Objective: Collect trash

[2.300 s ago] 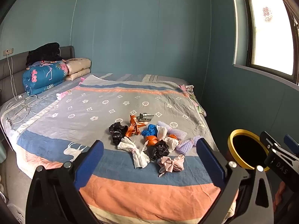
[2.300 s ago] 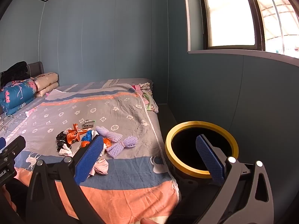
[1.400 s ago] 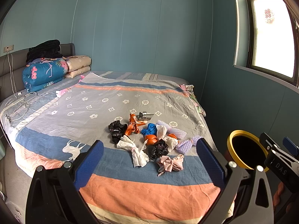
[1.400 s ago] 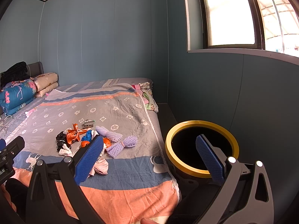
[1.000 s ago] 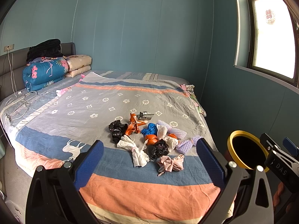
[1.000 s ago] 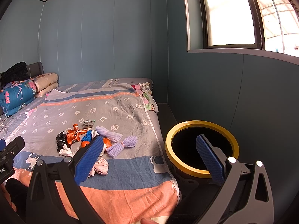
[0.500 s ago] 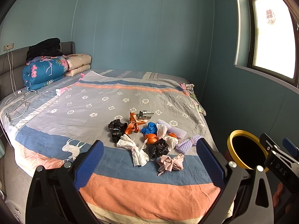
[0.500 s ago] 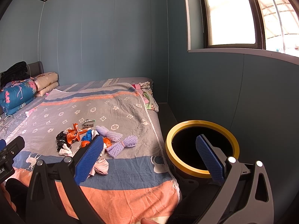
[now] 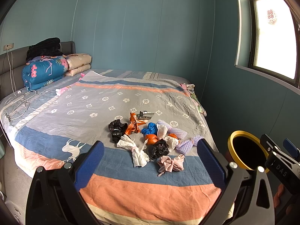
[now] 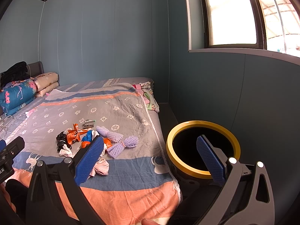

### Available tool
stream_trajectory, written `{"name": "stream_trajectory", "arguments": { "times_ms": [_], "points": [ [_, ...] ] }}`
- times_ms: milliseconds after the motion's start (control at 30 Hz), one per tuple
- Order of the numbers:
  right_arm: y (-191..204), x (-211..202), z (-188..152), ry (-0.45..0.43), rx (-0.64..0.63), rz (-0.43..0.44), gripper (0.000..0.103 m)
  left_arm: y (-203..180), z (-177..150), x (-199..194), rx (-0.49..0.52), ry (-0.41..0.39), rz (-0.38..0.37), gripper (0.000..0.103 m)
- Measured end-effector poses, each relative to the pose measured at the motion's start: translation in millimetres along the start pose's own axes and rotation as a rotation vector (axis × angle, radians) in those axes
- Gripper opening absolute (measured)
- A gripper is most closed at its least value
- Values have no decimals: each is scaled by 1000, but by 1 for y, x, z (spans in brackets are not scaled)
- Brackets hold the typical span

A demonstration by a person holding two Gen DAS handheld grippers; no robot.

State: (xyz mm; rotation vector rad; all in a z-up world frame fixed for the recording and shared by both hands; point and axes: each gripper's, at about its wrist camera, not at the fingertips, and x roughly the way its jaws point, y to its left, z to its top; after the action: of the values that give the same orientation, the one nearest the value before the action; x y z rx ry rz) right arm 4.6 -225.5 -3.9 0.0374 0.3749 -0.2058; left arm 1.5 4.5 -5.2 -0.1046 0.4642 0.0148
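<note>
Item: knotted trash bundles (image 9: 150,140), clustered mid-bed at 12 o'clock of left gripper (image 9: 150,163), unmoved vs prior frames; right gripper (image 10: 150,157) likewise static, both w/ fingers wide, empty; bin (image 10: 203,150) at 3 o'clock off bed edge; collection not begun.

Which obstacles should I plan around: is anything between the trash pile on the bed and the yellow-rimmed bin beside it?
Nothing visible. The knotted trash bundles lie on the bedspread; the bin stands open on the floor just past the bed's edge. Both hand-held grippers, left and right, are open and empty.
</note>
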Motion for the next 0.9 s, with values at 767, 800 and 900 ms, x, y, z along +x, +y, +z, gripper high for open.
{"name": "stream_trajectory", "arguments": {
  "times_ms": [767,800,900],
  "points": [
    [0,0,0,1,1,0,95,-1,0,2,-8,16,-6,96],
    [0,0,0,2,1,0,95,-1,0,2,-7,16,-6,96],
    [0,0,0,2,2,1,95,-1,0,2,-8,17,-6,96]
  ]
}}
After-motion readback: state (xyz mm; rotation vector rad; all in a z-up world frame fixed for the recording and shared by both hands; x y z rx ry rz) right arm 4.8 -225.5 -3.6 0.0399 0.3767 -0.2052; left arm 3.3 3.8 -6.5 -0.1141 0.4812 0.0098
